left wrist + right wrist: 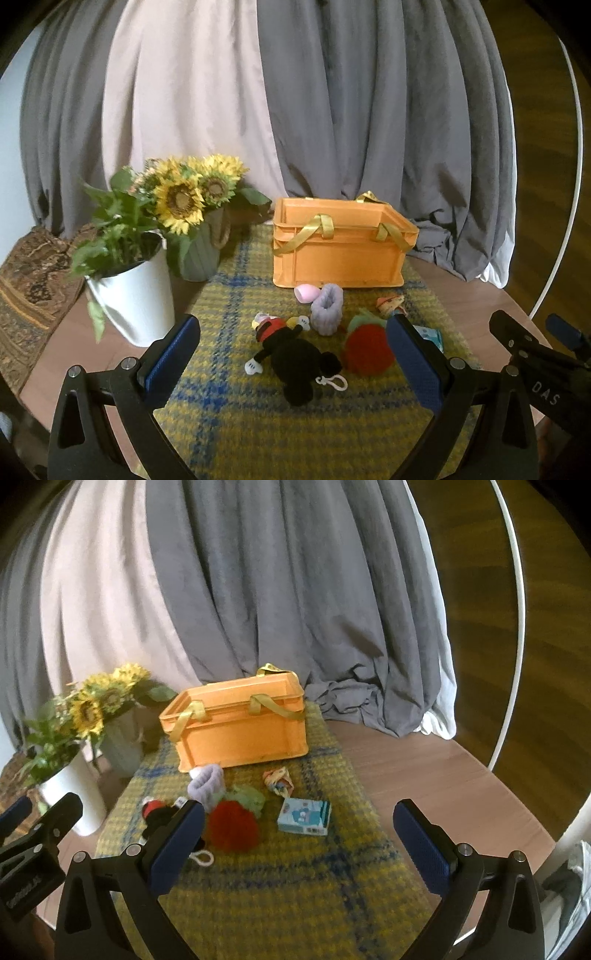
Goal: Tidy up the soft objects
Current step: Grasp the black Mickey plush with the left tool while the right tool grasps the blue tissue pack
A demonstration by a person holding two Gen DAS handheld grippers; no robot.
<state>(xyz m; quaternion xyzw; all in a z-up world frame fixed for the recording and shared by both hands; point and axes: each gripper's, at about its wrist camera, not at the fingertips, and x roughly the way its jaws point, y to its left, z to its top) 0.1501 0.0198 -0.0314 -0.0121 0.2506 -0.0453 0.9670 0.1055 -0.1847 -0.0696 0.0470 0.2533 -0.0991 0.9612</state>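
One tissue pack (304, 816), unobstructed rightward.

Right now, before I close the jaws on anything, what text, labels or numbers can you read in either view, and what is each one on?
"DAS": white letters on the black body of the right gripper, seen from the left wrist view.
Print on the left gripper, seen from the right wrist view: blurred, unreadable.
Small blue packet: a printed picture, any words too small to read.
Orange crate: no text visible.
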